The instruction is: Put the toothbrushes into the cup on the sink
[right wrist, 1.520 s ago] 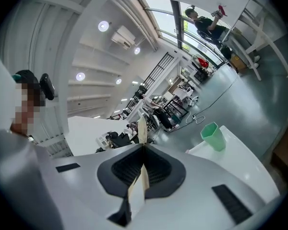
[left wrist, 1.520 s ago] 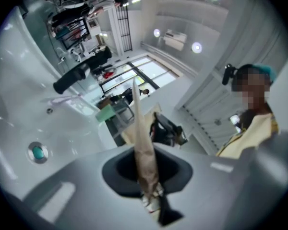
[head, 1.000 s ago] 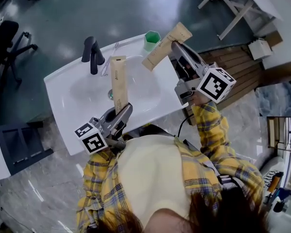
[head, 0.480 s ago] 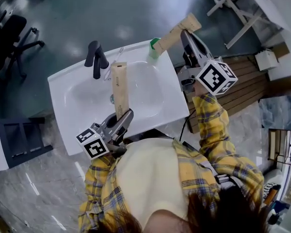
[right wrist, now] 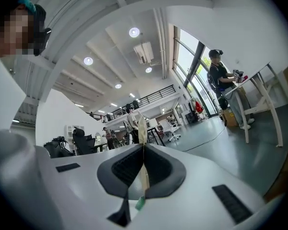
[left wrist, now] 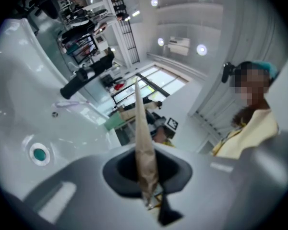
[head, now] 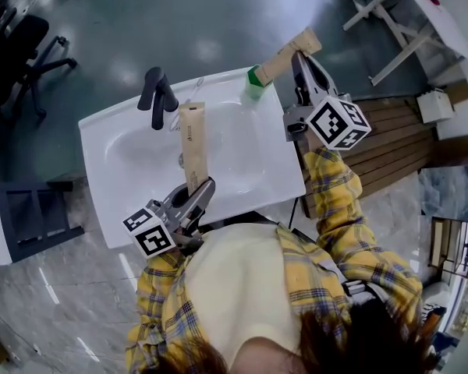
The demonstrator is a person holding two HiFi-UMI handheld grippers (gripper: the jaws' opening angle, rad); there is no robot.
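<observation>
right gripper [head: 298, 53] and left gripper [head: 199, 188] are each clamped on a toothbrush box [head: 192, 142]. the cup [head: 253, 86] just ahead of the right one could be toppled by an off-centre push.

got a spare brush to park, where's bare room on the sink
Bare: the left rim of the sink, beyond the faucet; the basin's right half, between the left tool with its paper pack and the right rim. Crowded: the back rim, where a loose toothbrush lies between faucet and green cup and the right tool holds a second pack at the cup.
</observation>
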